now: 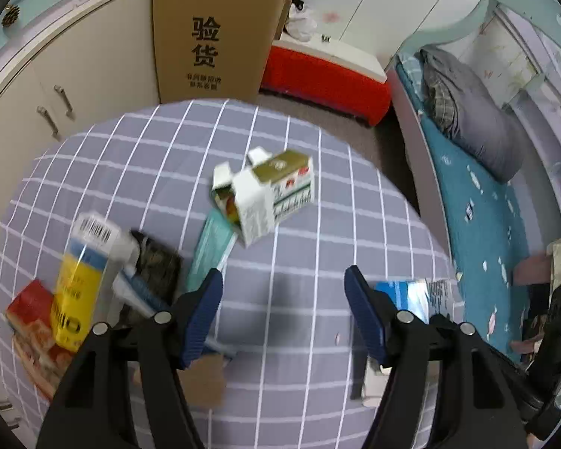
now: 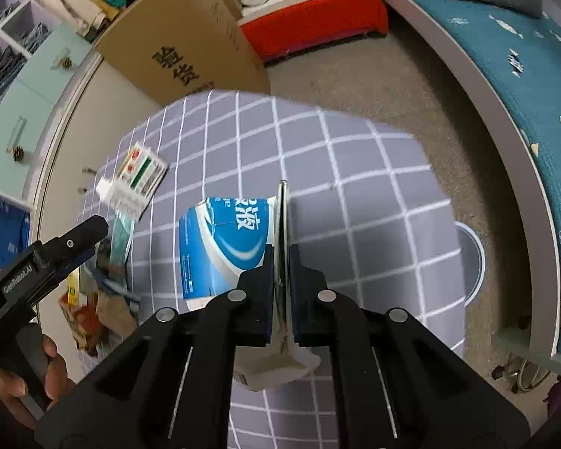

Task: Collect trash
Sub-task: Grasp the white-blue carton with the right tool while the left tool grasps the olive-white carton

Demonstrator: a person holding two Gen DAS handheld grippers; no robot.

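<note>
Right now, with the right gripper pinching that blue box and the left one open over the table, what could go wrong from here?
1. The right gripper pinches only a thin flap of the blue box, so the flap may tear or slip out during carrying.
2. The left gripper hangs open beside the trash pile; sweeping sideways could knock the yellow pouch over.
3. The green-and-white carton lies open, so lifting it may spill whatever is inside.

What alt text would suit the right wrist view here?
The right claw is shut on the edge of a blue and white carton above a table in a grey checked cloth. At left, the left claw reaches toward a litter pile.
</note>
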